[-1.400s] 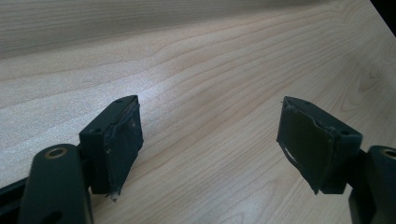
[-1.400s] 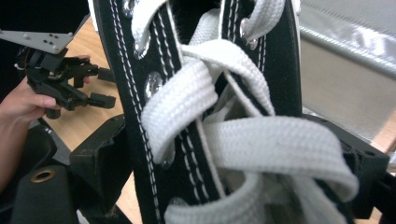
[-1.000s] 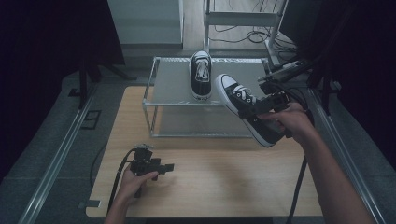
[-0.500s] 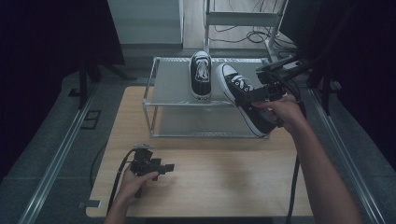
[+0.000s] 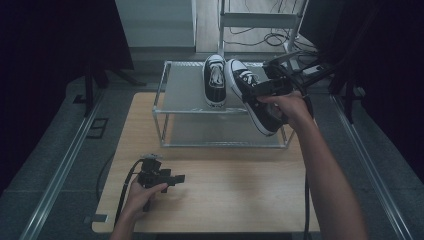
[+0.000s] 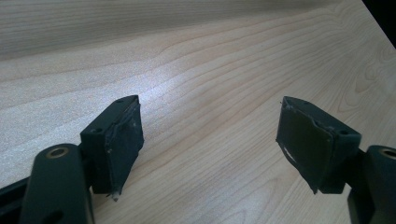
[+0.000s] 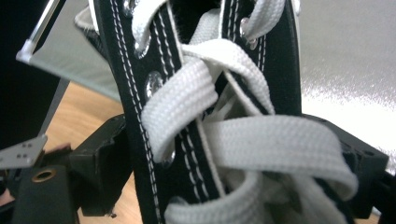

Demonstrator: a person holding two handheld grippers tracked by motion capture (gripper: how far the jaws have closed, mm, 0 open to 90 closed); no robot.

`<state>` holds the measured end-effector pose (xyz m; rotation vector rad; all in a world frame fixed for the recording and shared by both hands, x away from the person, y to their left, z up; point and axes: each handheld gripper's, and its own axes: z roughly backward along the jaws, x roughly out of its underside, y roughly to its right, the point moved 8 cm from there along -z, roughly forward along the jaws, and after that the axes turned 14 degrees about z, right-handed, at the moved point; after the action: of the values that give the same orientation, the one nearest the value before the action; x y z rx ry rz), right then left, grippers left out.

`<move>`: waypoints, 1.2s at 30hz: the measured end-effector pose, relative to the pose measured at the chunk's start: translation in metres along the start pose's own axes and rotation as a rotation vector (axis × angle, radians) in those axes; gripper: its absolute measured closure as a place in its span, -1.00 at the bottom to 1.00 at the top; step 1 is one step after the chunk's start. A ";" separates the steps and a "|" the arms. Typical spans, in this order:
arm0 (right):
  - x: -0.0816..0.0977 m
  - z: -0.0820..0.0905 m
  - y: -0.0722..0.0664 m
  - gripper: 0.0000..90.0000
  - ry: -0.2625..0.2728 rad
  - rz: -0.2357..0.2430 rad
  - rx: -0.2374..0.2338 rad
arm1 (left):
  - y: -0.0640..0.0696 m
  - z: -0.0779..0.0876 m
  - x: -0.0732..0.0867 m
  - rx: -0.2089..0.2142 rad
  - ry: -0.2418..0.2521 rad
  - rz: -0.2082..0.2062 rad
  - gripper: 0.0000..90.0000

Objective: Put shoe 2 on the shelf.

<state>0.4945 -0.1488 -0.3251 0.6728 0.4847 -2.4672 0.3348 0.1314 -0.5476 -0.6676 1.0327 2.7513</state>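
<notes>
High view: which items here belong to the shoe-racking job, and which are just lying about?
In the job:
- held sneaker, clamped in the right gripper
- second sneaker, already on the rack
- metal rack

Lying about:
- left gripper, open, idle on the wooden table
- cables behind the rack

The left gripper [image 5: 175,178] is held low over the light wooden desk [image 5: 225,200] by the left hand [image 5: 142,192], its jaws parted with nothing between them. The right arm is stretched far past the desk's far edge, and the right gripper [image 5: 260,92] is clamped on a black-and-white laced canvas sneaker [image 5: 252,100].
</notes>
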 end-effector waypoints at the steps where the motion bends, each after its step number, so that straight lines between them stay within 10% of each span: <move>1: -0.002 -0.001 0.001 -0.67 0.002 -0.008 0.001 | 0.000 0.000 0.000 0.001 0.001 0.001 -0.50; 36: -0.049 -0.033 0.024 -0.67 -0.001 -0.182 0.095 | -0.006 0.010 -0.003 0.005 0.027 0.013 -0.49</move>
<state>0.5561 -0.1338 -0.3294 0.6924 0.4488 -2.6752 0.3357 0.1425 -0.5427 -0.7017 1.0528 2.7578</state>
